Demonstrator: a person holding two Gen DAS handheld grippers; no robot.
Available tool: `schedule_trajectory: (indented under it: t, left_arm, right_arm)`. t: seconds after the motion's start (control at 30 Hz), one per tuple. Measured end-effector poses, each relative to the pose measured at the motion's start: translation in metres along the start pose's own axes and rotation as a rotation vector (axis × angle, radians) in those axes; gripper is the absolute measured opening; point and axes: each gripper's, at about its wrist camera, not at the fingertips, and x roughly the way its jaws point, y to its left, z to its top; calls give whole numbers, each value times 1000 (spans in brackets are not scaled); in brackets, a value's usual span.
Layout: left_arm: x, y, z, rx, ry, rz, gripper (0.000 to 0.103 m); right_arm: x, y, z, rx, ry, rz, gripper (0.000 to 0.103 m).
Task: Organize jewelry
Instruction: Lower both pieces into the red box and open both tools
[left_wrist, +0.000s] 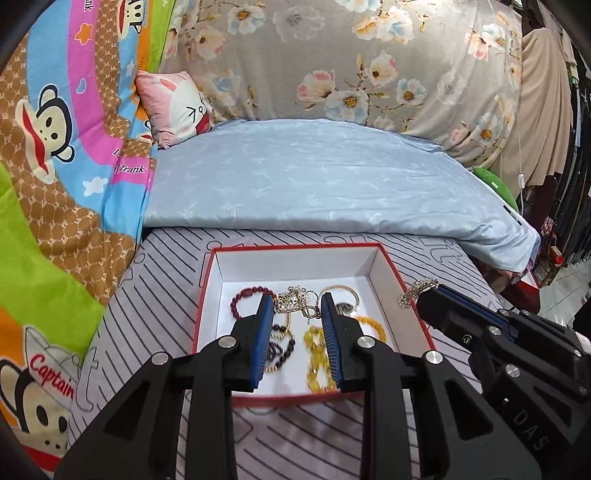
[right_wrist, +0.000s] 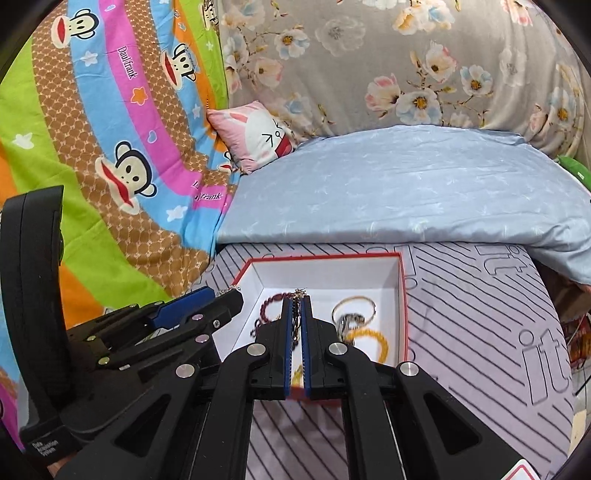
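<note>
The right tool (right_wrist: 295, 314), clamped on a chain (left_wrist: 417, 290), hung over the red box (left_wrist: 406, 280) at lower centre, the left tool (left_wrist: 297, 306) parted, so the next move likely called for lowering and release.

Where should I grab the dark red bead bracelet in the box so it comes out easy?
Pinch the dark red bead bracelet on its far left arc, coming straight down from above. It lies flat on the floor of the box, so the walls would likely block a sideways reach, and that arc looks clear of the tangled gold chain beside it.
</note>
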Motion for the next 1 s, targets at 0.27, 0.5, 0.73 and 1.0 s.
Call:
schedule_trajectory:
  t: [0.27,0.5,0.73,1.0]
  left_arm:
    - [46,8,19,-1,24,18,26]
    - [75,16,21,-18,54,23,26]
    - [95,17,18,-17,79,28,26]
    - [108,19,13,-22,100,30,26]
  right_arm:
    - [49,-13,19,9,34,-16,5]
    - [85,-20,13,20,84,-26,5]
    - [105,-25,9,29,109,-38,5]
    - [116,-29,3,28,125,-55,5]
